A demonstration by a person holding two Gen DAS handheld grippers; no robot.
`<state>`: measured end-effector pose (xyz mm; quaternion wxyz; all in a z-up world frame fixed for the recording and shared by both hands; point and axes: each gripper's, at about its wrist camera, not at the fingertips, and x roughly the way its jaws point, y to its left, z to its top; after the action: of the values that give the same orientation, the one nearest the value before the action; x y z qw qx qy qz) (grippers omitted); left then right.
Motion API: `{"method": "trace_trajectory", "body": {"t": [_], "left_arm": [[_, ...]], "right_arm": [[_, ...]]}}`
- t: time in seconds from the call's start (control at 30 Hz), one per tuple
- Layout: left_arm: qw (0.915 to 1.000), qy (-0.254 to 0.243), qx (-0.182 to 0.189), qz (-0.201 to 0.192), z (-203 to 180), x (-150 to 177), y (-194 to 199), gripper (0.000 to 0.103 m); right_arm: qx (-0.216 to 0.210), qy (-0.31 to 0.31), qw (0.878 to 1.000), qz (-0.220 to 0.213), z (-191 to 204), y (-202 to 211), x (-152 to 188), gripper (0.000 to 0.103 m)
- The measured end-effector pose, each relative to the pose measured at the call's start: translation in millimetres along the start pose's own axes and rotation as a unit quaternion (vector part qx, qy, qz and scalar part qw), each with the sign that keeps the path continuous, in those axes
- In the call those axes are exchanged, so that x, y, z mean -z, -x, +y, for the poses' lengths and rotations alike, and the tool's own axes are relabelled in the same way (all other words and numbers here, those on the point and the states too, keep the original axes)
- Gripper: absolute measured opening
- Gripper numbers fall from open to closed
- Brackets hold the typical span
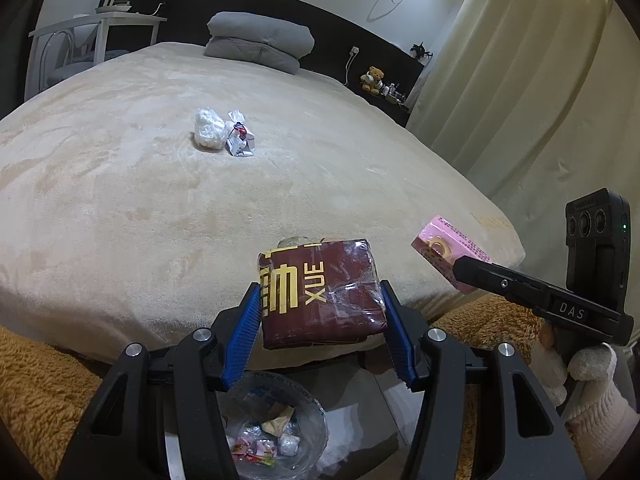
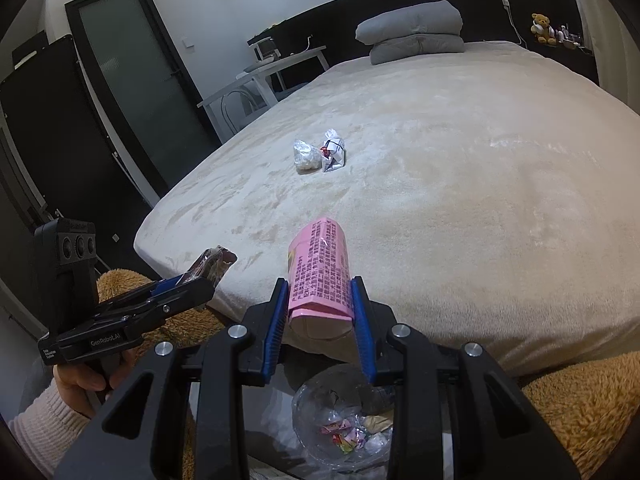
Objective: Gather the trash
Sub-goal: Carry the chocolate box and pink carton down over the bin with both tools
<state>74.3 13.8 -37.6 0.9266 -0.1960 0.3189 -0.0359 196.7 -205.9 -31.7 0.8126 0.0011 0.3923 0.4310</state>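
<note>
My left gripper (image 1: 318, 302) is shut on a dark red box (image 1: 320, 292) with gold lettering, held over the foot of the bed. It also shows in the right wrist view (image 2: 212, 266). My right gripper (image 2: 320, 292) is shut on a pink box (image 2: 320, 276), which also shows in the left wrist view (image 1: 448, 250). A clear-lined trash bin (image 1: 276, 432) with wrappers inside sits on the floor below both grippers and also shows in the right wrist view (image 2: 344, 424). A white crumpled bag (image 1: 208, 128) and a printed wrapper (image 1: 240, 138) lie mid-bed.
The beige bed (image 1: 140, 200) fills the view, with a grey folded pillow (image 1: 260, 40) at its head. A brown fuzzy blanket (image 1: 36, 392) lies along the foot. A white desk (image 1: 100, 28) stands far left, curtains (image 1: 520, 80) on the right, a dark door (image 2: 132, 72) beyond.
</note>
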Motion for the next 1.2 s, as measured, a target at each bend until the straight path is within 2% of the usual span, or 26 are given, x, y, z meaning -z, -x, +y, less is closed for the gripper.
{"method": "trace_trajectory", "body": {"t": [0.3,0.7,0.97,1.2], "left_arm": [[0.9997,0.001,0.010,0.020,0,15,-3,0.056],[0.9945,0.023,0.016,0.101,12,38,-32,0.056],[0.9852,0.046,0.016,0.165,24,52,-59,0.056],[0.9731,0.069,0.011,0.220,34,65,-84,0.056]], "right_arm": [[-0.010,0.002,0.999,0.030,4,0,22,0.033],[-0.021,-0.011,0.991,0.128,-1,-38,46,0.033],[-0.016,-0.039,0.980,0.193,-12,-67,60,0.033],[-0.009,-0.062,0.967,0.249,-22,-92,71,0.033]]}}
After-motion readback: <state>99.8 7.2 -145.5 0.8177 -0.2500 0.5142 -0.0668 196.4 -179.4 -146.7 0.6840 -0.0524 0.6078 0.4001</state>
